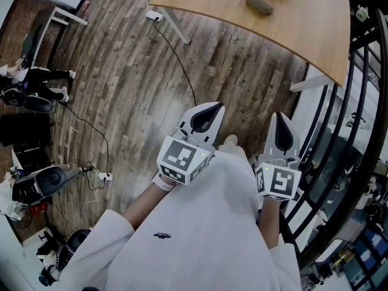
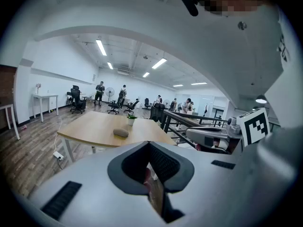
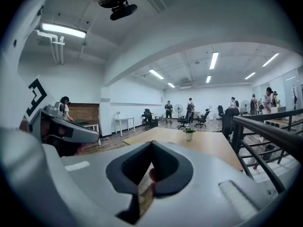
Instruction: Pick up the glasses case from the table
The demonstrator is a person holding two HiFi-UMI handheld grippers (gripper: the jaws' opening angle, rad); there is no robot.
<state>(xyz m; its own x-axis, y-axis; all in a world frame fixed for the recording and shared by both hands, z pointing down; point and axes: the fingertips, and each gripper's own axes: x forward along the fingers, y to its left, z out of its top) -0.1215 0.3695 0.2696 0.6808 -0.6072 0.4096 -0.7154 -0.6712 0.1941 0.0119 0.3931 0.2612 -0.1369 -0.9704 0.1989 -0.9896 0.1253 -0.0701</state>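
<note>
Left gripper [image 1: 207,117] and right gripper [image 1: 283,132] both closed up tight, empty; glasses case [image 1: 259,4] sits on the table [image 1: 303,35], upper right.

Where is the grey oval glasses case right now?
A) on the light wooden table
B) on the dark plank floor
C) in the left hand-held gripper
A: the grey oval glasses case lies on the light wooden table, far ahead of the left hand-held gripper and the right hand-held gripper, both shut.
</note>
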